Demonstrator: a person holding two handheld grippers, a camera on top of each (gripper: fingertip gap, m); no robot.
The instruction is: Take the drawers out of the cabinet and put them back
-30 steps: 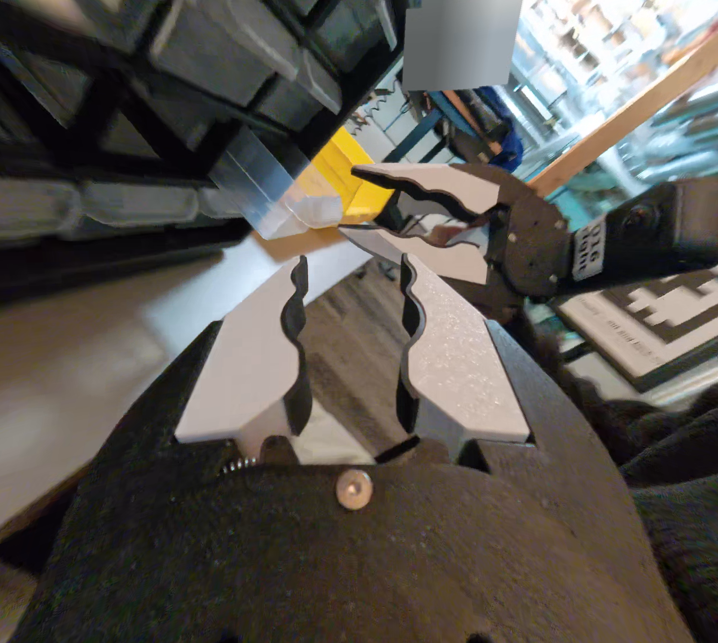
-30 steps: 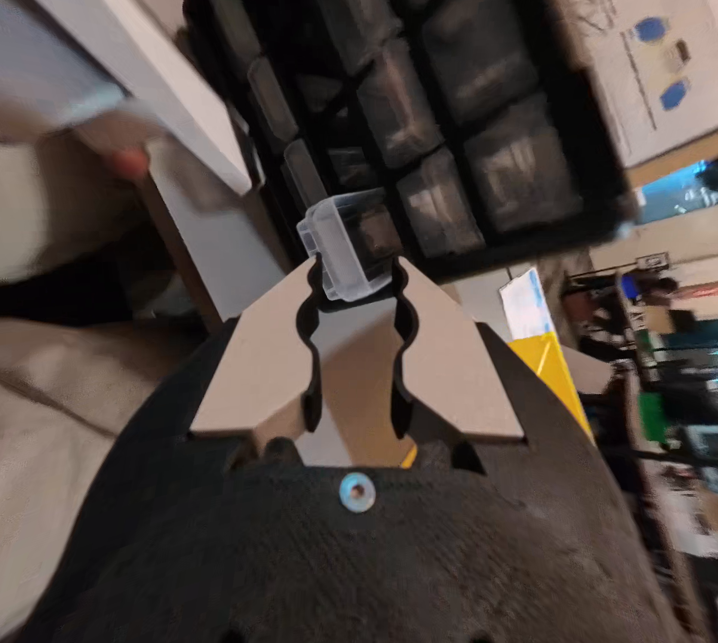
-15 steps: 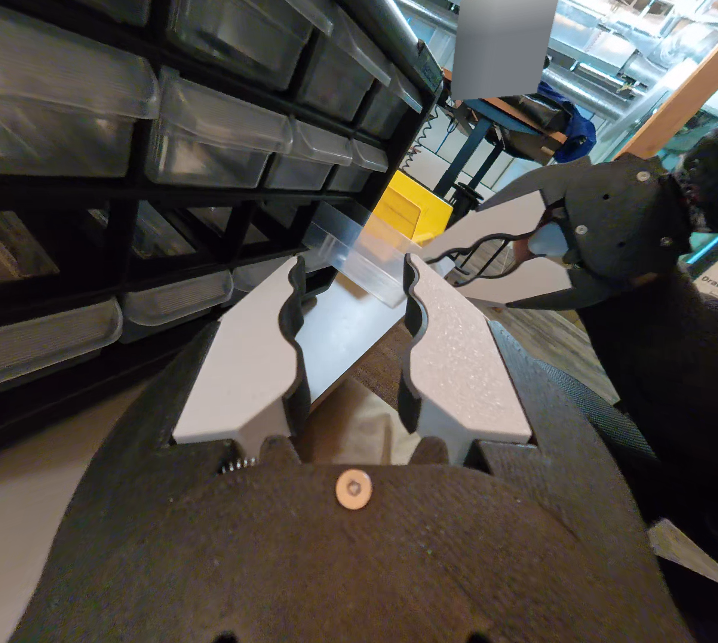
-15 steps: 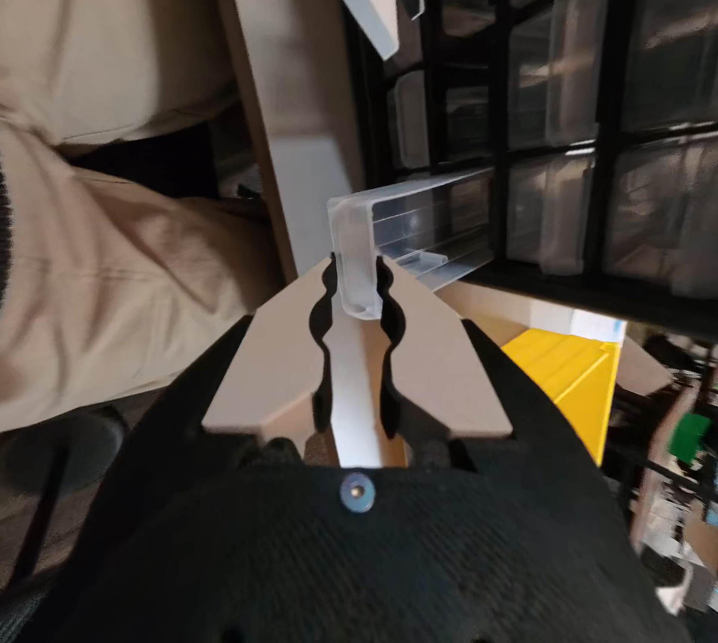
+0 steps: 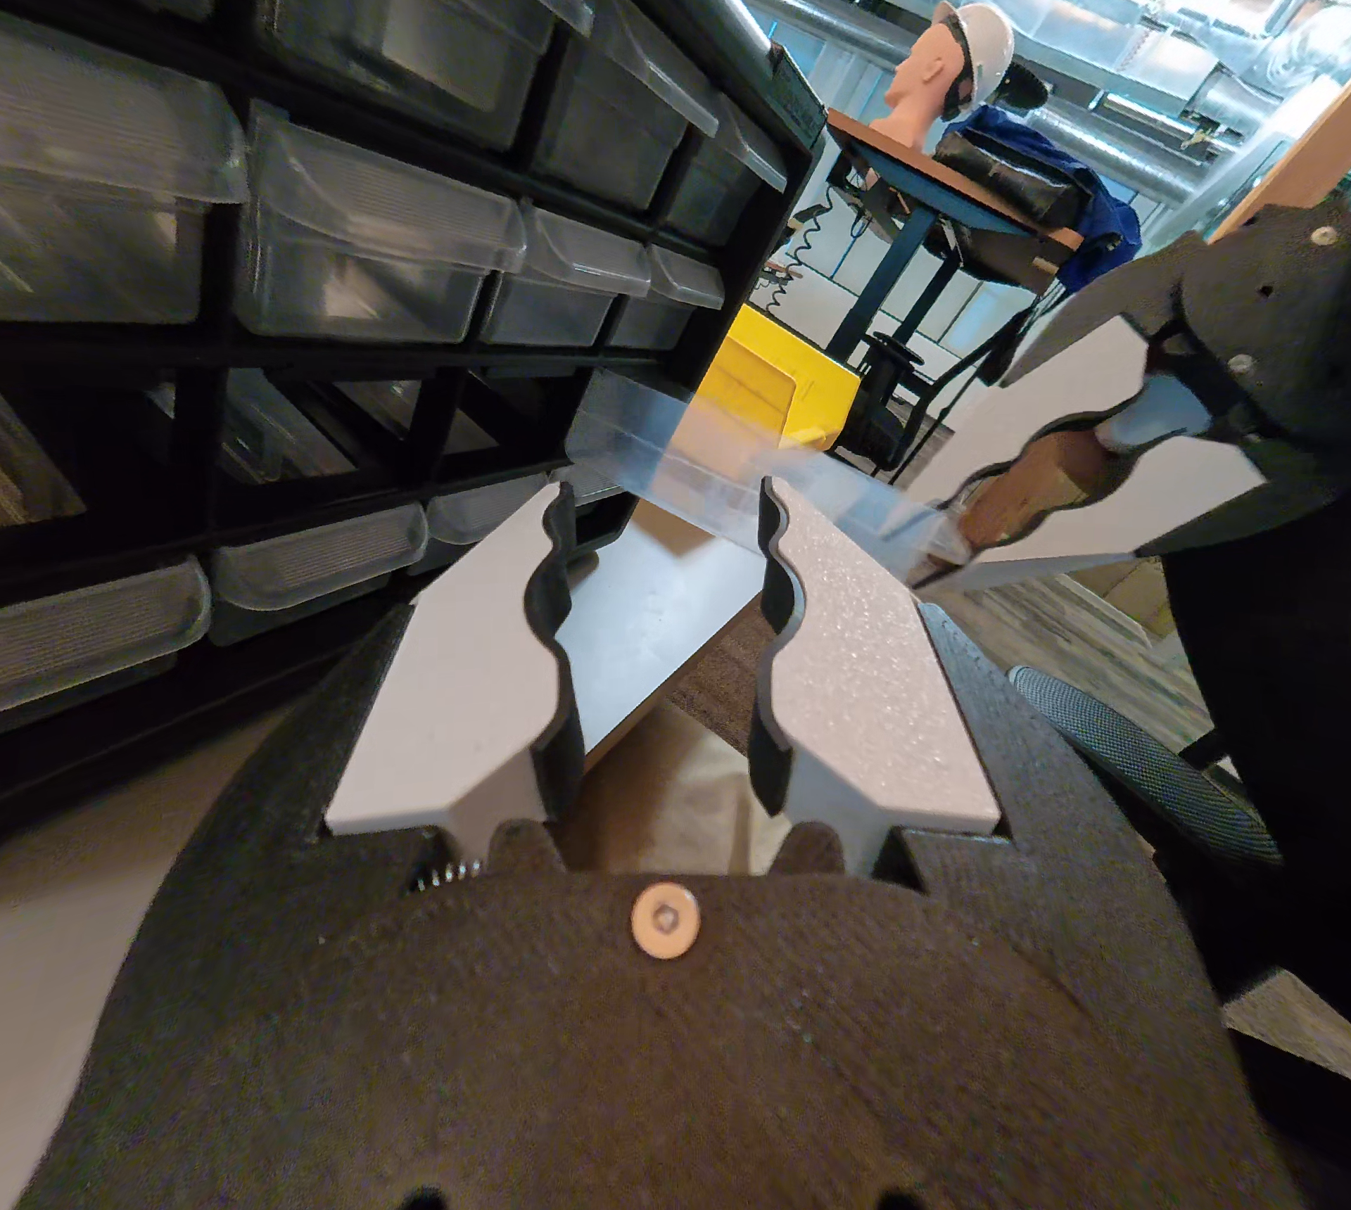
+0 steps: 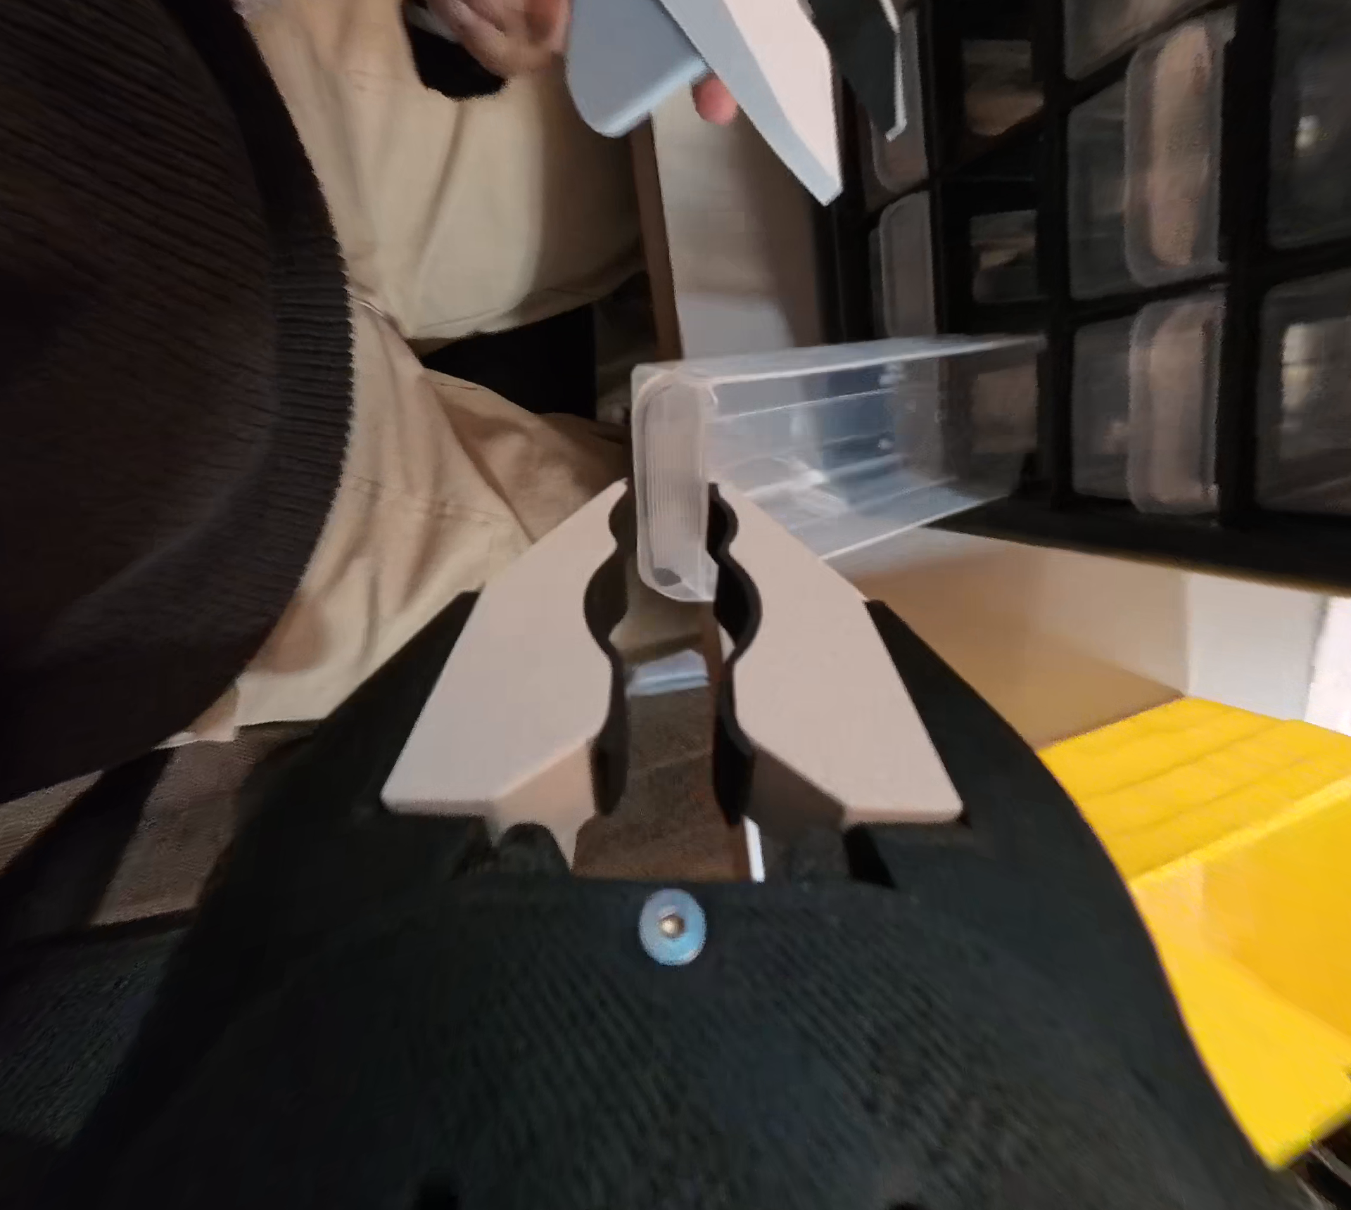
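A black cabinet holds rows of clear plastic drawers; some slots in a lower row are empty. One clear drawer sticks far out of a bottom-row slot near the cabinet's right end, its rear still inside. My right gripper is shut on that drawer's front lip. In the left wrist view the drawer runs from the cabinet to the right gripper. My left gripper is open and empty, just below and in front of the drawer, not touching it.
The cabinet stands on a pale tabletop. A yellow bin sits beyond the table's end. A mesh chair is at the right. A desk with a mannequin head in a white hard hat stands behind. A hand holds the left gripper.
The right gripper closed on the drawer's front lip and drew the drawer farther out of the cabinet. The left gripper swung up toward the cabinet and stayed open.
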